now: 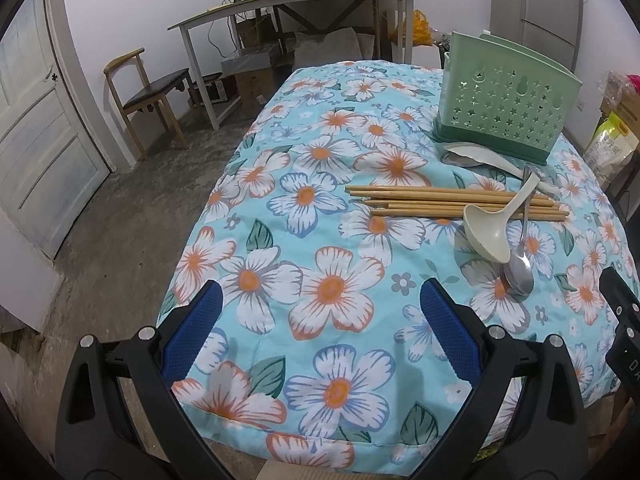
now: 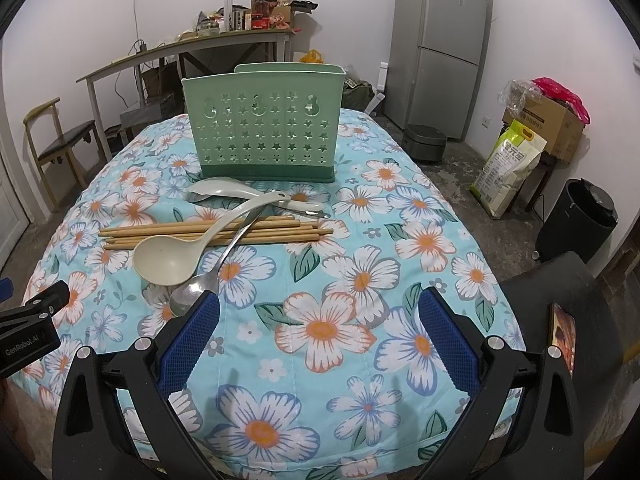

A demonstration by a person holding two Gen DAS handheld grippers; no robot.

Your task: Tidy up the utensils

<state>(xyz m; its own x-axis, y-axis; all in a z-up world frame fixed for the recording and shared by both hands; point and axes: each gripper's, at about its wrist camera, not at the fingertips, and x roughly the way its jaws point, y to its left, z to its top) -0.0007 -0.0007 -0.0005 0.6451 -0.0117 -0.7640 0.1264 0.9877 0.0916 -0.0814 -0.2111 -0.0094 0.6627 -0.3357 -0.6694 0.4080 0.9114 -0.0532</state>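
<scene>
Chopsticks (image 2: 216, 232) lay bundled crosswise on the floral cloth (image 2: 360, 280); cream ladle (image 2: 172, 258) and metal spoon (image 2: 192, 298) slanted over them, bowls nearest. Green holder (image 2: 262, 128) stood upright behind — contents unseen, possibly empty. Left gripper (image 1: 320, 320) and right gripper (image 2: 318, 320) hovered, jaws spread, holding nothing.

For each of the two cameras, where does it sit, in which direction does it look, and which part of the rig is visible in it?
Left wrist: sits on the left gripper, near the table's left front; looks across the cloth, utensils to its right; the right gripper shows at the edge.
Right wrist: sits on the right gripper; faces the green holder squarely; the left gripper shows at the edge.
Shared: chopsticks, ladle, metal spoon.
</scene>
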